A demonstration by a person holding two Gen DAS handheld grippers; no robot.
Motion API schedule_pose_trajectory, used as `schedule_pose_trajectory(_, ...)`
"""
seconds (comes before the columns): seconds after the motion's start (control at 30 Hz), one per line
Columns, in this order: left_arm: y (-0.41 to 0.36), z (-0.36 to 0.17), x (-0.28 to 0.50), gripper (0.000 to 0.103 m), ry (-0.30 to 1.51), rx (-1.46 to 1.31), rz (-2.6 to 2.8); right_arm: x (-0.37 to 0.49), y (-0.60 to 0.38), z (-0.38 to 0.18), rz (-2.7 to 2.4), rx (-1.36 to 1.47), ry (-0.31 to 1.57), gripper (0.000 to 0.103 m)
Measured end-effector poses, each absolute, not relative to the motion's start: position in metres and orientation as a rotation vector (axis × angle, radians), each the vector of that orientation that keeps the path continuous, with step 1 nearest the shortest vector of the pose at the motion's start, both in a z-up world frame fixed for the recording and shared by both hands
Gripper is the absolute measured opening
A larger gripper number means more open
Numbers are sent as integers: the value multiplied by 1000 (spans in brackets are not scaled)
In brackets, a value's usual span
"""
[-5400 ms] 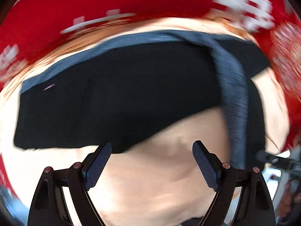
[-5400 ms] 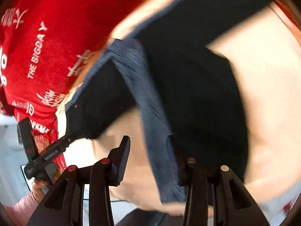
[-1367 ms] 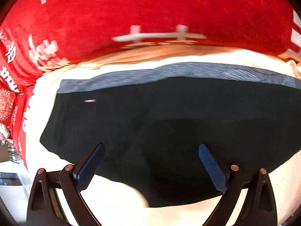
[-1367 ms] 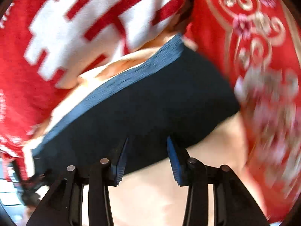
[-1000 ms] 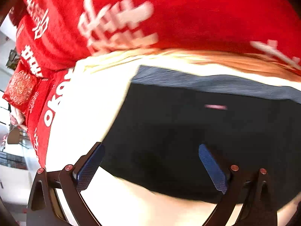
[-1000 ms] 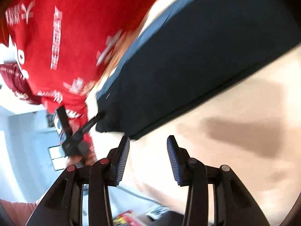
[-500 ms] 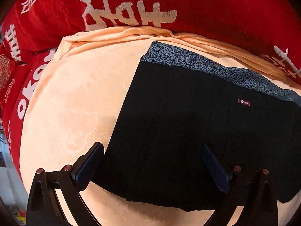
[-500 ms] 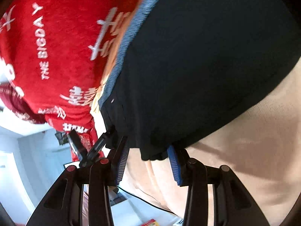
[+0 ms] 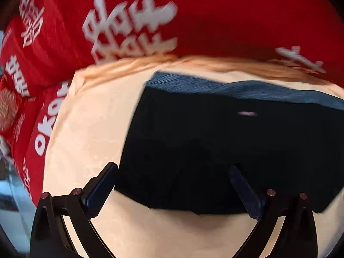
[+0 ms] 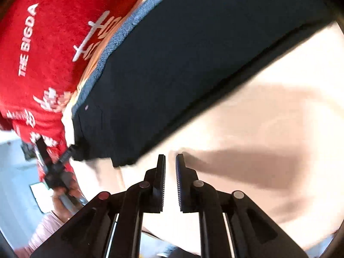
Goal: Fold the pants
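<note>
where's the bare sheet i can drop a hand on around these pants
Free: peach sheet left of the black pants, up to the red blanket; and the near strip below the hem, by the right gripper. Tight: the thin band between grey waistband and blanket.
</note>
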State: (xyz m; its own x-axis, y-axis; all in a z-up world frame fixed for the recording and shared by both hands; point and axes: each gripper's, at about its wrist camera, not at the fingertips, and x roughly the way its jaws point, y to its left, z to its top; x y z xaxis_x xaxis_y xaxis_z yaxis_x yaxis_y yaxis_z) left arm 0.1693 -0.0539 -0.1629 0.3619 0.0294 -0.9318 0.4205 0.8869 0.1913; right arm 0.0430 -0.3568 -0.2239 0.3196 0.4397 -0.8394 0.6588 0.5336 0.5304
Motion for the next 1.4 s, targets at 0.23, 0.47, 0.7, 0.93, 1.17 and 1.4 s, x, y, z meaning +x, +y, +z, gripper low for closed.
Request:
schedule_pose_trajectory(0.23, -114, -135, 153, 103, 1087, 461, -311, 67, -398, -183, -272, 813, 1243, 20)
schedule_pose_trajectory(0.47, -104, -130, 148, 103, 1134, 481, -263, 77, -415, -212, -323, 768, 1287, 20)
schedule_pose_trajectory(0.7, -172, -157, 92, 103, 1246, 429, -457, 47, -423, -203, -297, 856, 1263, 20)
schedule_pose_trajectory(0.93, -208, -188, 64, 103, 1328, 537, -462, 15, -419, -186, -343, 862, 1315, 33)
schedule_pose_trajectory(1.17, -172, -129, 60, 103, 1354, 565, -435, -36, -428, -155, -428, 945, 1313, 47)
schedule_pose_trajectory(1.4, -162, -70, 37, 103, 1366, 588, -469, -70, -439, -104, -520, 1003, 1227, 72)
